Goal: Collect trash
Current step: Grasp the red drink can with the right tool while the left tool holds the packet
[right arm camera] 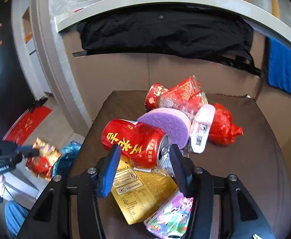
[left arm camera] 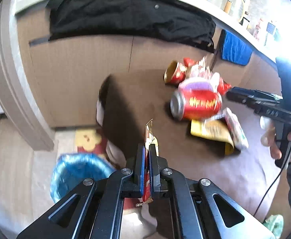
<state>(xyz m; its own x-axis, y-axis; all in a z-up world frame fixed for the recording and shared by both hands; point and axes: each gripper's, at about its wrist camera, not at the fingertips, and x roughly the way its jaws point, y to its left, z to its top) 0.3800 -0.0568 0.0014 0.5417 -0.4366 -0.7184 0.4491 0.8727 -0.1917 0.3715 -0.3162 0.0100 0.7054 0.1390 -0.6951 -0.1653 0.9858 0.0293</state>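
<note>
My left gripper (left arm camera: 147, 149) is shut on a red and gold snack wrapper (left arm camera: 149, 133), held in the air above the floor. The right wrist view shows the same left gripper (right arm camera: 33, 151) and wrapper (right arm camera: 43, 157) at the far left. Below it stands a bin lined with a blue bag (left arm camera: 75, 171). My right gripper (right arm camera: 144, 149) is open over the dark table (right arm camera: 255, 139). A dented red can (right arm camera: 133, 139) lies on its side between the fingertips, and the pads do not visibly press on it. The can rests on a gold packet (right arm camera: 143, 195).
More trash lies on the table: a red cup (right arm camera: 154, 97), a purple round pad (right arm camera: 165, 125), a crumpled red wrapper (right arm camera: 223, 127) and a cartoon packet (right arm camera: 171, 217). Cardboard (right arm camera: 115, 75) with a black cloth (right arm camera: 165, 33) walls the back. A hand (left arm camera: 280, 141) holds the right gripper.
</note>
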